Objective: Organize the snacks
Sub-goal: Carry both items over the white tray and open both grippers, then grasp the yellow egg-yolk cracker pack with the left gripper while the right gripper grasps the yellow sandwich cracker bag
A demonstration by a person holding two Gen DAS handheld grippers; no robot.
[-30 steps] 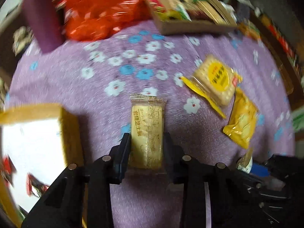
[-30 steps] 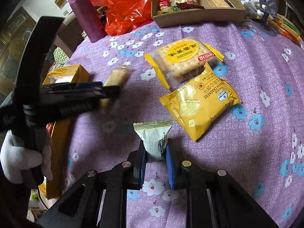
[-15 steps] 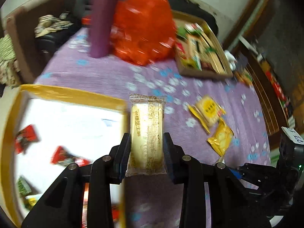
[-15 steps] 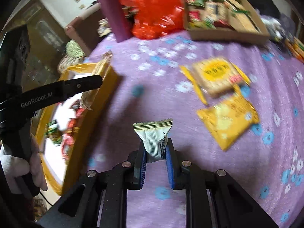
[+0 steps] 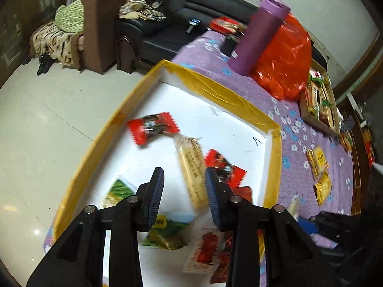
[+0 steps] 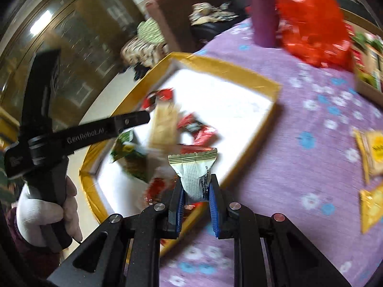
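Over the yellow box (image 5: 215, 91) hangs the left gripper (image 5: 184, 191), pointing down into it with its jaws wide apart and nothing between them touching. A long tan biscuit pack (image 5: 191, 169) shows tilted in the gap, blurred; I cannot tell if it is in the air or lying on the white box floor. Around it in the box lie red candy packs (image 5: 153, 128) and green packs (image 5: 165, 235).

At the near edge of the box, the right gripper (image 6: 195, 191) points forward with its jaws squeezed on a small white snack pack (image 6: 194, 169), which stands upright with its crimped end on top.

Only the right view shows the white-gloved left hand (image 6: 45, 212) holding the black handle from the side, with the tan pack just below the left tips.

Only the left view shows, farther off on the purple flowered cloth (image 5: 299, 129), two yellow cracker packs (image 5: 319, 169), a purple bottle (image 5: 258, 35), a red bag (image 5: 284, 57) and a brown snack tray (image 5: 318, 102).
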